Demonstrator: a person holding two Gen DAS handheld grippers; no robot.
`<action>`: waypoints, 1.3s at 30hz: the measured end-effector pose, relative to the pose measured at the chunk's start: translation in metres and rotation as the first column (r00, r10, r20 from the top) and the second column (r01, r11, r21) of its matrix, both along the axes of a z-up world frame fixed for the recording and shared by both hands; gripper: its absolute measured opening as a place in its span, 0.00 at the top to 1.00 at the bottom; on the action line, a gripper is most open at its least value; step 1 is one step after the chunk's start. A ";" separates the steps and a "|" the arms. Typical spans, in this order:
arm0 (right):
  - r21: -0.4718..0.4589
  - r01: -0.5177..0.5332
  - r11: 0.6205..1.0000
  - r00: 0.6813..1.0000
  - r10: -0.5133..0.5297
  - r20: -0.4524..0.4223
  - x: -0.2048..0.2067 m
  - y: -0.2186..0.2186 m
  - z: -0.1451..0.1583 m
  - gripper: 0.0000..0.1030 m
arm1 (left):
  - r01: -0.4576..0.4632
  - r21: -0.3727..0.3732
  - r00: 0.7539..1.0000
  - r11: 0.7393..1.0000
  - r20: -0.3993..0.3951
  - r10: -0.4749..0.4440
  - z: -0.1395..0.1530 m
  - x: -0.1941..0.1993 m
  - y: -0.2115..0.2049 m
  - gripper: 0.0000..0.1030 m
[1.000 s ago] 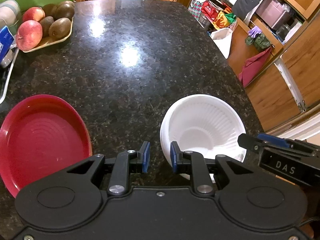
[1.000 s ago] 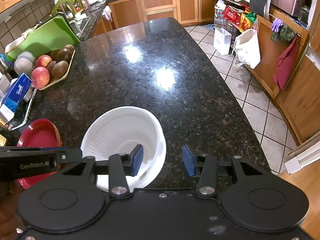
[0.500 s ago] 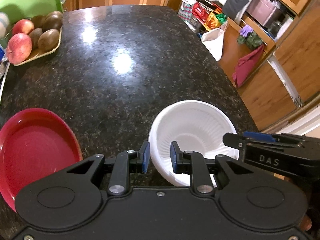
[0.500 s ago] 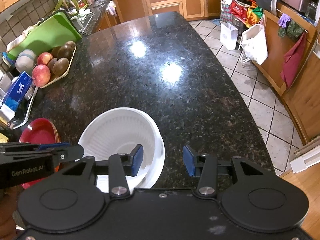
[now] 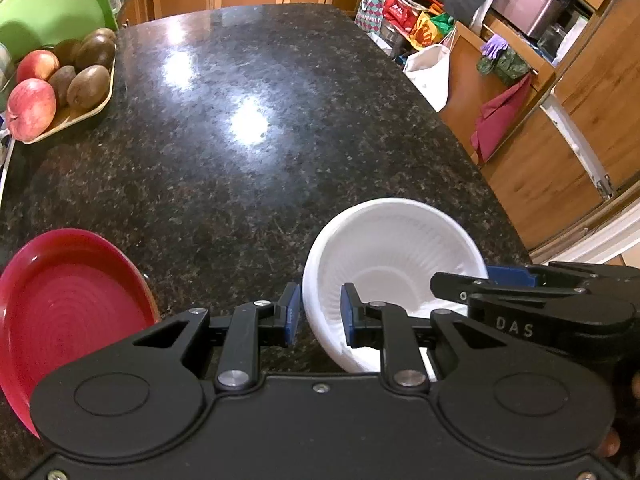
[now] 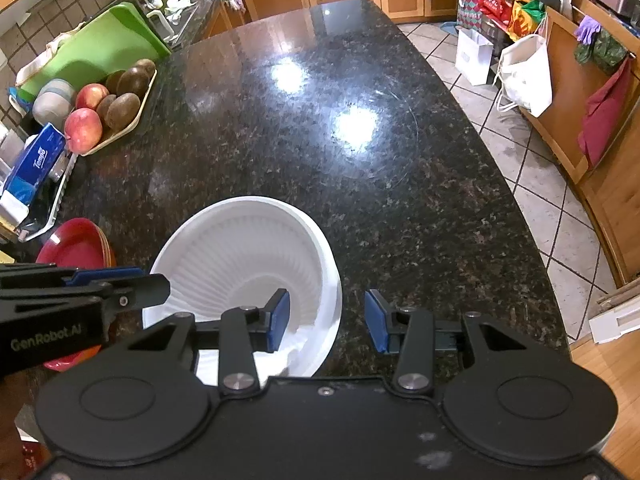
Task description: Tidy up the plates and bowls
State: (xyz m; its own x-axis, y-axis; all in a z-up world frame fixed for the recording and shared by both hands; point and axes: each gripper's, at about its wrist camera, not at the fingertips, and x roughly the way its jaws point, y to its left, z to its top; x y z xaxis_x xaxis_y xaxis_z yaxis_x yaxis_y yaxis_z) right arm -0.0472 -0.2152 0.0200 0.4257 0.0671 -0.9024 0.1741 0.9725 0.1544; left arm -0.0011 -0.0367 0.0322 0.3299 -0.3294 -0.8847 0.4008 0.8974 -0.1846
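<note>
A stack of white ribbed paper bowls (image 5: 384, 256) sits at the near edge of the dark granite counter (image 5: 248, 120). My left gripper (image 5: 318, 314) is open, its fingers straddling the bowls' left rim without pinching it. My right gripper (image 6: 326, 320) is open wide, its left finger inside the bowls (image 6: 248, 256) and its right finger outside the right rim. A red plate (image 5: 60, 312) lies to the left; in the right wrist view it (image 6: 76, 248) rests on an orange plate.
A tray of apples and kiwis (image 5: 60, 76) stands at the far left, beside a green cutting board (image 5: 52, 4). A tissue pack (image 6: 34, 164) lies left of the plate. Bags (image 6: 524, 72) and cabinets line the floor on the right.
The left gripper has moved right and forward, so the bowls' left rim now lies between its fingers. The right gripper has hardly moved and stays open.
</note>
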 end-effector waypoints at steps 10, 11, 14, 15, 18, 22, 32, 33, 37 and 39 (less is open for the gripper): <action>0.029 -0.014 0.999 0.999 0.015 -0.040 0.005 -0.006 -0.016 0.70 | 0.002 0.024 0.998 1.000 -0.065 0.000 -0.017 0.009 -0.004 0.71; 0.033 -0.016 0.999 0.999 0.018 -0.043 0.006 -0.007 -0.018 0.73 | 0.002 0.025 0.998 1.000 -0.071 0.000 -0.019 0.010 -0.005 0.71; 0.044 -0.020 0.999 0.998 0.022 -0.051 0.009 -0.008 -0.022 0.75 | 0.002 0.028 0.997 1.000 -0.081 0.000 -0.023 0.013 -0.008 0.71; 0.047 -0.023 0.999 0.998 0.025 -0.053 0.010 -0.008 -0.023 0.76 | 0.003 0.030 0.997 1.000 -0.081 0.000 -0.023 0.014 -0.009 0.71; 0.055 -0.027 0.998 0.998 0.031 -0.059 0.013 -0.009 -0.026 0.76 | 0.007 0.034 0.996 0.999 -0.086 -0.004 -0.027 0.018 -0.014 0.71; 0.059 -0.041 0.997 0.997 0.045 -0.066 0.016 -0.007 -0.028 0.79 | 0.014 0.049 0.996 0.999 -0.090 -0.010 -0.032 0.019 -0.019 0.71; 0.026 -0.056 0.998 0.997 0.057 -0.059 0.013 -0.001 -0.026 0.79 | -0.004 0.039 0.994 0.999 -0.106 0.008 -0.034 0.017 -0.016 0.73; 0.026 -0.055 0.998 0.997 0.056 -0.057 0.012 0.000 -0.025 0.79 | -0.006 0.034 0.994 0.999 -0.106 0.010 -0.033 0.017 -0.014 0.73; 0.024 -0.063 0.998 0.997 0.064 -0.045 0.010 0.004 -0.018 0.79 | -0.021 0.027 0.996 0.999 -0.091 0.024 -0.025 0.015 -0.009 0.73; 0.019 -0.073 0.997 0.997 0.073 -0.035 0.010 0.008 -0.014 0.79 | -0.031 0.023 0.996 0.999 -0.079 0.033 -0.021 0.014 -0.005 0.73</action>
